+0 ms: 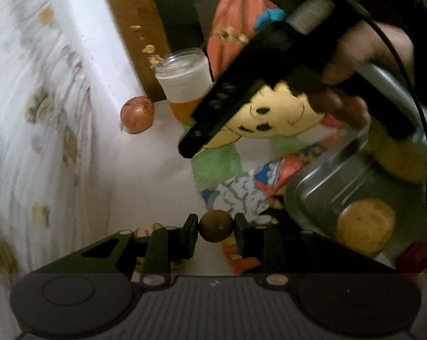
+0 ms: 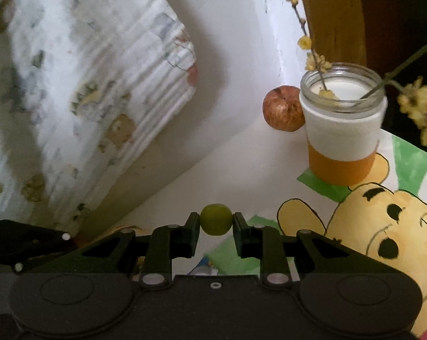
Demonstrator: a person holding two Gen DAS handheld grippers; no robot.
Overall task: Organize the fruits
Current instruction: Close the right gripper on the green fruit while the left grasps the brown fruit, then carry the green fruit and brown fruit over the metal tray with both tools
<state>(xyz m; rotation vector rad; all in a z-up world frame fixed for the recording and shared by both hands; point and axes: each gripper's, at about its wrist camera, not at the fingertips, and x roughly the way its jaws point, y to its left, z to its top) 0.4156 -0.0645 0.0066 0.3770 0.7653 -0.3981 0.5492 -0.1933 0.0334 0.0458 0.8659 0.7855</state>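
Note:
My left gripper [image 1: 216,226] is shut on a small brownish-green round fruit [image 1: 215,225], held above the cartoon-print tablecloth [image 1: 216,164]. My right gripper [image 2: 215,223] is shut on a small green round fruit [image 2: 215,222]. A reddish apple [image 1: 137,114] lies by the white wall near the jar; the right wrist view also shows this apple [image 2: 283,109]. A metal bowl [image 1: 341,181] stands at the right in the left wrist view, with a yellow round fruit [image 1: 365,226] at its near side. The right gripper's body [image 1: 241,99] crosses above it, held by a hand [image 1: 352,65].
A glass jar [image 2: 344,121] with a white and orange sleeve holds dried yellow flower stems [image 2: 312,48]. A folded patterned cloth [image 2: 86,85] leans at the left. A wooden post [image 2: 332,17] stands behind the jar. Something red [image 1: 417,255] lies at the right edge.

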